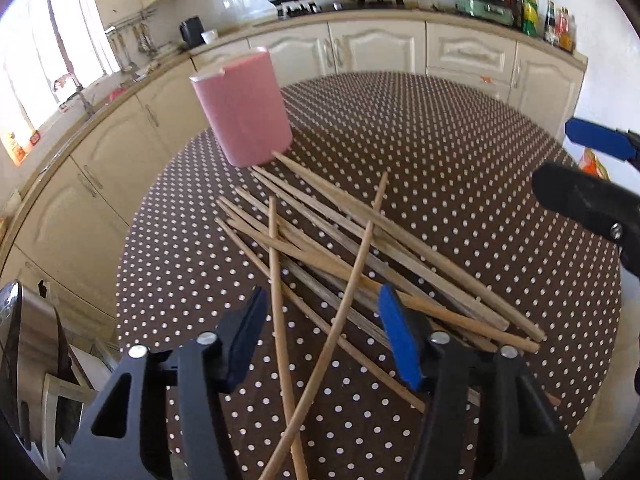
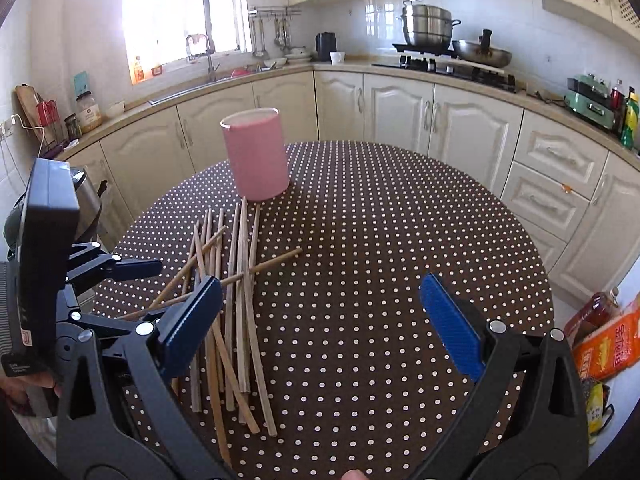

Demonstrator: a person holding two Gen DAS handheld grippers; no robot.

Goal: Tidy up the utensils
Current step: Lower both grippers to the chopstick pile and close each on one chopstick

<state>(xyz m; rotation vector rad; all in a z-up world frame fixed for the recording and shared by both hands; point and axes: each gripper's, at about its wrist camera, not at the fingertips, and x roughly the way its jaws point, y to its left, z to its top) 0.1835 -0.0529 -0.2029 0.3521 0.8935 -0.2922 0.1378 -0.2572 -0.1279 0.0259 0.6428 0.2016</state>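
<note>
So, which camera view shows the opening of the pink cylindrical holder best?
The right wrist view: the pink cylindrical holder stands upright, its rim seen whole. The left wrist view shows it tilted by distortion, its rim blurred.

Pink holder (image 2: 256,154) interior unseen, chopsticks (image 1: 320,248) near ends hidden behind jaws, bottle labels (image 1: 530,14) unreadable

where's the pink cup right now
The pink cup stands upright on the dotted table, at its far side, just beyond the chopstick pile, left of centre in both views.
</note>
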